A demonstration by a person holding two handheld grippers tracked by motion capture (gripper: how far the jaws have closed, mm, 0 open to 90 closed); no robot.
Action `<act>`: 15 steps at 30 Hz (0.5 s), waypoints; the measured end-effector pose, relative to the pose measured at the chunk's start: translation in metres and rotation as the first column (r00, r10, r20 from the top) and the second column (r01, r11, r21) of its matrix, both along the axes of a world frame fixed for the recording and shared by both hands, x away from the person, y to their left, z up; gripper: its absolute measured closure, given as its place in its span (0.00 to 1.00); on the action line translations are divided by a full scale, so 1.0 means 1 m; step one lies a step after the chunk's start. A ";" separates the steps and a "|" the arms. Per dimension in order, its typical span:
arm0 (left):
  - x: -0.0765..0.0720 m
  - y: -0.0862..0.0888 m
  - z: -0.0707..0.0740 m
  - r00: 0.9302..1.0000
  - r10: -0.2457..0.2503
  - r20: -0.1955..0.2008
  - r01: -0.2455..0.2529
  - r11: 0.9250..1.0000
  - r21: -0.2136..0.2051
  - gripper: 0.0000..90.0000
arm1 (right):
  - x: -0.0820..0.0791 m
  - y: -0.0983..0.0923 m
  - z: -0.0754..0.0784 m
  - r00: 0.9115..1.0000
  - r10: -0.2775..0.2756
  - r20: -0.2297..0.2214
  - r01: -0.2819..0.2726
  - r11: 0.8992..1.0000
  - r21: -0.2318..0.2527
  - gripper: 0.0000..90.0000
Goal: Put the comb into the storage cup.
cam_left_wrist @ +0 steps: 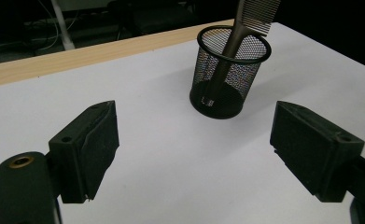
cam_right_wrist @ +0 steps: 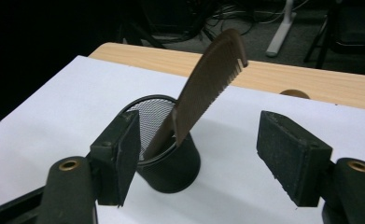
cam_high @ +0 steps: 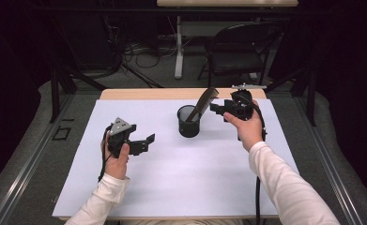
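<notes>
Table (cam_high: pixel 181 187) carries a mesh cup (cam_high: pixel 189 121) with a comb (cam_high: pixel 201 104) leaning inside, handle down. Right gripper (cam_high: pixel 217 108), just beside the cup, has its jaws released and empty; left gripper (cam_high: pixel 146 142), well apart from it, is likewise spread. Placing looks done; next comes retreat.

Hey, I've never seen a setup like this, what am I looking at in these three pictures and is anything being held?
A person at a table holds a handheld two-jaw tool in each hand: the left gripper and the right gripper. One picture looks down from above; the other two come from cameras riding on each gripper, looking along its black jaws. On the white table cover stands a black mesh cup with a brown comb leaning inside it. Both grippers are open and hold nothing; the comb stands free beyond the right one's jaws.
</notes>
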State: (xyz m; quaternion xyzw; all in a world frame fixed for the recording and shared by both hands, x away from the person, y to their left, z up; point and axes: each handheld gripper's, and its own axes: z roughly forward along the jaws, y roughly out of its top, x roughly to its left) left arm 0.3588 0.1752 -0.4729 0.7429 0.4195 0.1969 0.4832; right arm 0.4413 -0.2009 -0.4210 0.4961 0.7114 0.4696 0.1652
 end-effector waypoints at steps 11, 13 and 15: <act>0.000 0.001 0.001 1.000 -0.004 0.000 0.004 1.000 -0.006 0.17 | -0.021 -0.003 0.002 0.999 0.013 0.038 -0.013 1.000 -0.021 0.16; 0.000 0.001 0.001 1.000 -0.005 -0.001 0.005 1.000 -0.005 0.17 | -0.025 -0.003 0.001 0.999 0.023 0.045 -0.022 0.999 -0.023 0.15; 0.000 0.002 0.001 1.000 -0.006 -0.002 0.006 1.000 -0.007 0.17 | -0.028 -0.005 0.000 0.998 0.031 0.055 -0.029 0.999 -0.024 0.08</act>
